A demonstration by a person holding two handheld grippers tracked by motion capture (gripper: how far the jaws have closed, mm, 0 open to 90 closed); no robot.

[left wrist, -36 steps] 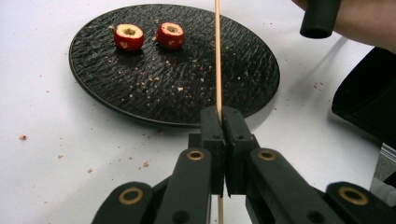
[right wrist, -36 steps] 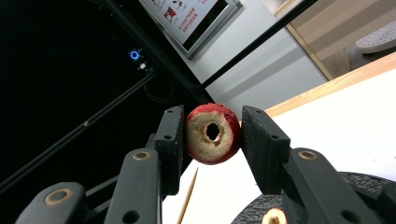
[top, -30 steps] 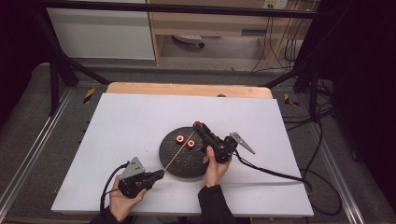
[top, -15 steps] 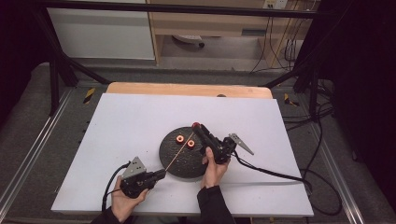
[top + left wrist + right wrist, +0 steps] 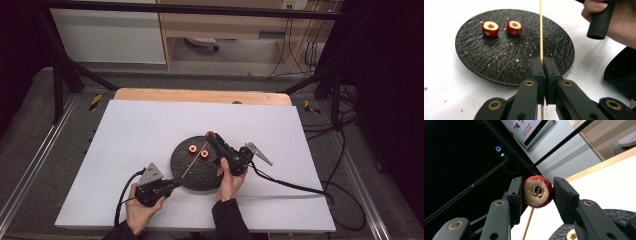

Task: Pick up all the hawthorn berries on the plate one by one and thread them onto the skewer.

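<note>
White table (image 5: 125, 130), dark plate (image 5: 192, 175); your left gripper (image 5: 170, 184) pinches the skewer (image 5: 541, 30), your right gripper (image 5: 537, 192) clamps a cored red fruit (image 5: 537, 191)

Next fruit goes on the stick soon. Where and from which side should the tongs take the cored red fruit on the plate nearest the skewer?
Grip the fruit across its red skin from above, probably. Its hole faces up, so side pads leave that clear for the skewer; the dark plate blocks lower approaches.

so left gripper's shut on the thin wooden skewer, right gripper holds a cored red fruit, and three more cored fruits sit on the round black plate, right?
Not three: the left gripper view shows two cored red fruits on the round black plate. The rest holds: left gripper shut on the thin wooden skewer, right gripper holding a cored red fruit.
</note>
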